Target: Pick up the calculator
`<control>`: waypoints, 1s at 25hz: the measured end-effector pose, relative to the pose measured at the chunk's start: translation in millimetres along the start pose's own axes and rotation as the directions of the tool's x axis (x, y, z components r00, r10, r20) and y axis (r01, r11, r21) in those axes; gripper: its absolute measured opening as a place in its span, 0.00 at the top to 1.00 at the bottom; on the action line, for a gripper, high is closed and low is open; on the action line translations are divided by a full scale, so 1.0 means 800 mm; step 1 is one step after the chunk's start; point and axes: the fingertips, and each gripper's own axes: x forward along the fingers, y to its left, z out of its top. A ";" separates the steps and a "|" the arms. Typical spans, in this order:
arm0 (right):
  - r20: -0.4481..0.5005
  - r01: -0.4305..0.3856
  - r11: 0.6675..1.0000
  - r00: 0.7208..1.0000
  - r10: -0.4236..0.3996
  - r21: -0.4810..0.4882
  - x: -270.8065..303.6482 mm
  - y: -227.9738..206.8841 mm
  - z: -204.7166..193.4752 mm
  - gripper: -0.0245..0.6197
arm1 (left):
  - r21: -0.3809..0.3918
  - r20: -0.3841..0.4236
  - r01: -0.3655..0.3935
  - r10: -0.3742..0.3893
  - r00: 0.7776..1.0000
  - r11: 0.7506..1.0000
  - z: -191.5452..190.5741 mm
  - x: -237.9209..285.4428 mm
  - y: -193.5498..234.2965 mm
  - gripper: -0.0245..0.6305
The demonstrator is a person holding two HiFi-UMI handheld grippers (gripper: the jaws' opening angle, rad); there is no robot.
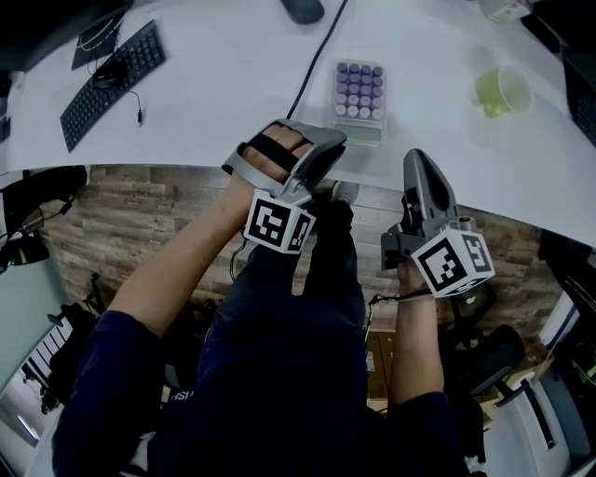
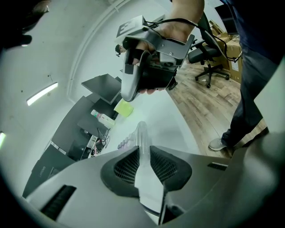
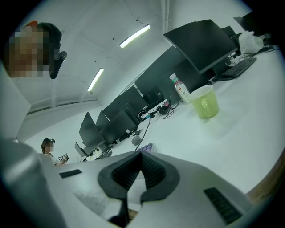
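Observation:
The calculator (image 1: 359, 101) has purple keys and lies near the front edge of the white table (image 1: 233, 84). My left gripper (image 1: 333, 142) is rolled on its side at the calculator's near left corner. In the left gripper view the calculator (image 2: 141, 133) shows edge-on between the jaws of the left gripper (image 2: 143, 149), and the pads lie against both its faces. My right gripper (image 1: 417, 160) rests over the table edge to the right of the calculator; its tips meet with nothing between them. From the right gripper (image 3: 141, 153), the calculator's keys (image 3: 148, 146) peek just past the jaws.
A green cup (image 1: 503, 90) stands at the right of the calculator, with a bottle (image 3: 179, 89) and monitors behind it. A keyboard (image 1: 112, 84) lies far left, and a mouse (image 1: 303, 9) and its cable (image 1: 321, 51) behind. An office chair (image 2: 209, 67) stands on the wooden floor.

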 end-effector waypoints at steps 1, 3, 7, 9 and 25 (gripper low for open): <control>0.001 0.000 1.000 1.000 0.000 -0.001 -0.001 0.000 0.001 0.95 | 0.004 0.001 0.002 -0.002 1.000 1.000 0.001 -0.001 0.000 0.82; 0.004 0.001 1.000 1.000 -0.001 -0.003 -0.003 0.002 0.004 0.95 | 0.007 0.001 0.006 -0.006 1.000 1.000 0.001 -0.004 0.000 0.82; 0.011 -0.004 1.000 1.000 0.004 -0.008 -0.004 0.004 0.009 0.95 | 0.012 -0.005 0.004 -0.003 1.000 1.000 -0.001 -0.007 0.005 0.82; 0.013 -0.005 1.000 1.000 0.006 -0.009 -0.002 0.006 0.010 0.95 | 0.021 -0.003 -0.001 0.001 1.000 1.000 -0.002 -0.009 0.009 0.82; 0.063 -0.025 0.998 0.998 0.029 -0.055 -0.002 0.041 0.059 0.95 | 0.053 0.028 -0.119 0.118 0.993 0.991 0.015 -0.037 0.090 0.82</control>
